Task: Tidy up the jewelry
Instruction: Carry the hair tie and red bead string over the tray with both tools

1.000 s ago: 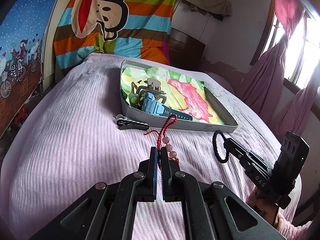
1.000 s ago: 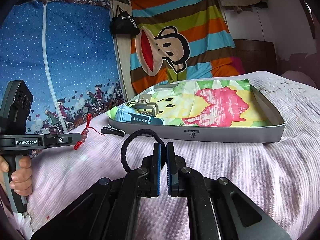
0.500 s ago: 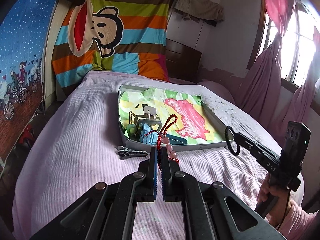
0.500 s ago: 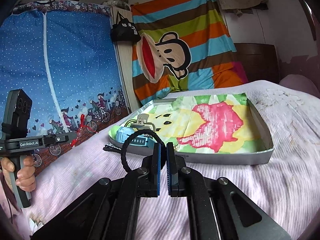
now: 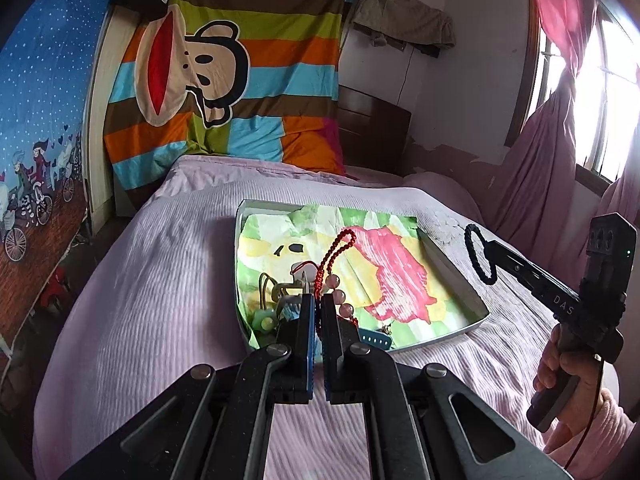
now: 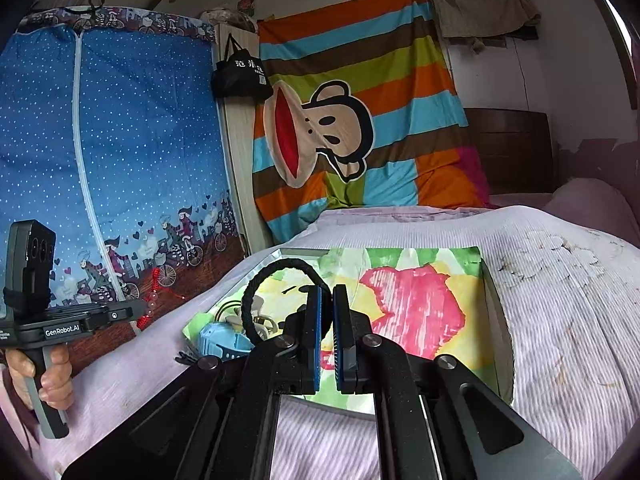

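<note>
Fingertips [image 5: 307,308] of the left gripper [image 5: 314,312] are clamped on a red braided cord bracelet with pale pink beads [image 5: 334,272]; its loop stands up ahead of the tips, above the near left part of the tray. Right gripper [image 6: 327,312]: blue-padded fingers [image 6: 315,320] pressed together on a black braided hair-tie ring [image 6: 276,292], which arcs up and left of the tips, above the tray's left end.

Shallow grey rectangular tray [image 5: 460,276], lined with green, yellow and pink printed paper, lies on the pink ribbed bedspread [image 5: 160,288]. At its near left corner sit a light blue wristwatch [image 6: 218,340], a beige claw hair clip [image 6: 260,320] and a green bead item [image 5: 264,320], bunched close together. A black hair clip [image 6: 186,357] lies on the bedspread just beside the tray.
</note>
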`<act>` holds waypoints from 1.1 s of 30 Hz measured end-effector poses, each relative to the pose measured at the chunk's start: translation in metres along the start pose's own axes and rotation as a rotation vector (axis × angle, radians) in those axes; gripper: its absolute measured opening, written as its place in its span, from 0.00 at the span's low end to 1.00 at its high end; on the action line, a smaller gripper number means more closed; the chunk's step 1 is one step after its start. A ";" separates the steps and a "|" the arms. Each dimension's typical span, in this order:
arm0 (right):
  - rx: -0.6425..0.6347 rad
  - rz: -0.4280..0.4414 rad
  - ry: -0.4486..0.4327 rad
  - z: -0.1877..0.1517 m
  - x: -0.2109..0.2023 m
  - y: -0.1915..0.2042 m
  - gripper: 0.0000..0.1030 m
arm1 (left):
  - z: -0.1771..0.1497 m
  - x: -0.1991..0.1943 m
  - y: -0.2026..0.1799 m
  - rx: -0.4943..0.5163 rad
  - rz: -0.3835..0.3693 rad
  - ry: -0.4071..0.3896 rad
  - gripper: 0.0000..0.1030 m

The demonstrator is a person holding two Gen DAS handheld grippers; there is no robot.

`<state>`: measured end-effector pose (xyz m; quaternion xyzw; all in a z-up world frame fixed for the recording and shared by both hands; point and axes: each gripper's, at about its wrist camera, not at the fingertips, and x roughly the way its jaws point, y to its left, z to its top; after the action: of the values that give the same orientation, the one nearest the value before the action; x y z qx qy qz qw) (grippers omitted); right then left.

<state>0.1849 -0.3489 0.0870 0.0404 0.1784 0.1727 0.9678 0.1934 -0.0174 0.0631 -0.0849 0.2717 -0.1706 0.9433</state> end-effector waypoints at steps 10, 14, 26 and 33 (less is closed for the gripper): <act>0.102 -0.016 0.136 0.011 0.081 -0.009 0.05 | 0.031 0.043 0.005 0.003 0.014 0.059 0.03; 0.156 -0.052 0.187 0.012 0.116 -0.014 0.05 | 0.039 0.060 0.008 0.011 0.042 0.099 0.03; 0.269 -0.090 0.308 0.014 0.194 -0.011 0.05 | 0.054 0.100 0.021 -0.041 0.088 0.160 0.03; 0.277 -0.096 0.367 -0.003 0.219 -0.001 0.05 | 0.055 0.115 0.035 -0.061 0.125 0.193 0.03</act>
<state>0.3764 -0.2733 0.0111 0.1324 0.3751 0.1050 0.9114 0.3239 -0.0238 0.0450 -0.0794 0.3713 -0.1106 0.9185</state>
